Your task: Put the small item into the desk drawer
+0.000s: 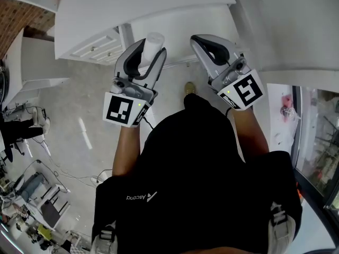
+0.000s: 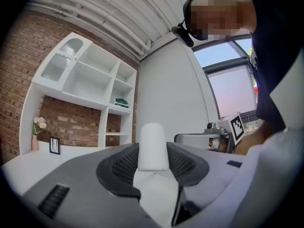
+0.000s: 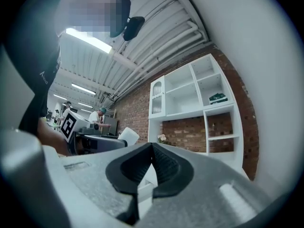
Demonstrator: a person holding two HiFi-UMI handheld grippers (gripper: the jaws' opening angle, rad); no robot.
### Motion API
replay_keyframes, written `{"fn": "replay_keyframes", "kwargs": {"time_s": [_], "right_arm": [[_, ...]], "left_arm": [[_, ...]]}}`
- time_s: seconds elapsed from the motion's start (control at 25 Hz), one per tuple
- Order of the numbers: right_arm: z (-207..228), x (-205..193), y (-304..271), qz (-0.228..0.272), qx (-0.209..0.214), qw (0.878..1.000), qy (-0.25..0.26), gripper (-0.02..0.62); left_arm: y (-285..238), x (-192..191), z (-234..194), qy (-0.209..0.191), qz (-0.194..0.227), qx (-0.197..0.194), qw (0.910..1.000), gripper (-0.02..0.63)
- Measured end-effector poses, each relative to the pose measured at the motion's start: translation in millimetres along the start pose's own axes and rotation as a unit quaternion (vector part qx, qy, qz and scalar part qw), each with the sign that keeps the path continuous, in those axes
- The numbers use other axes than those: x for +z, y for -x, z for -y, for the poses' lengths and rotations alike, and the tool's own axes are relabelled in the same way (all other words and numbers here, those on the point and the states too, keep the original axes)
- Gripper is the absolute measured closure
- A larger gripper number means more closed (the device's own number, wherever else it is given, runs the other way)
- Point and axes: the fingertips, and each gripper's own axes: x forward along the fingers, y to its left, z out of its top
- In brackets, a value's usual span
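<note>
A small white cylinder [image 1: 154, 40] stands upright between the dark pads of my left gripper [image 1: 151, 50], which is shut on it. In the left gripper view the white cylinder [image 2: 153, 146] sticks up out of the left gripper [image 2: 153, 164]. My right gripper [image 1: 197, 39] is held level with it on the right, shut with nothing between its pads; in its own view the right gripper [image 3: 152, 150] shows its pads touching. Both hang in the air in front of the white desk [image 1: 132, 7], whose drawer fronts [image 1: 95, 47] with small knobs look closed.
A white shelf unit [image 2: 85, 80] stands against a brick wall, also seen as the shelf unit [image 3: 194, 99] in the right gripper view. A white wall [image 1: 286, 25] and a glass pane [image 1: 318, 136] lie to the right. Cables and gear [image 1: 32, 194] litter the floor at the left.
</note>
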Motion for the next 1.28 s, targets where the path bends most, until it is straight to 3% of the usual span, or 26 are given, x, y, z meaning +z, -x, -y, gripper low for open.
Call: {"fn": "replay_keyframes", "kwargs": {"time_s": [0.32, 0.56, 0.96, 1.28], "right_arm": [[70, -17, -10, -0.011, 0.022, 1.000, -0.007, 0.595], [107, -42, -27, -0.023, 0.039, 0.999, -0.022, 0.595], [124, -57, -46, -0.034, 0.036, 0.998, -0.025, 0.594], [129, -70, -67, -0.054, 0.025, 0.998, -0.022, 0.595]], "left_arm": [[-70, -27, -18, 0.002, -0.047, 0.023, 0.9986, 0.433], [-108, -68, -44, 0.005, -0.087, 0.039, 0.9954, 0.433], [-128, -124, -79, 0.009, -0.156, 0.039, 0.9869, 0.433], [-139, -183, -100, 0.018, -0.235, 0.020, 0.9715, 0.433]]}}
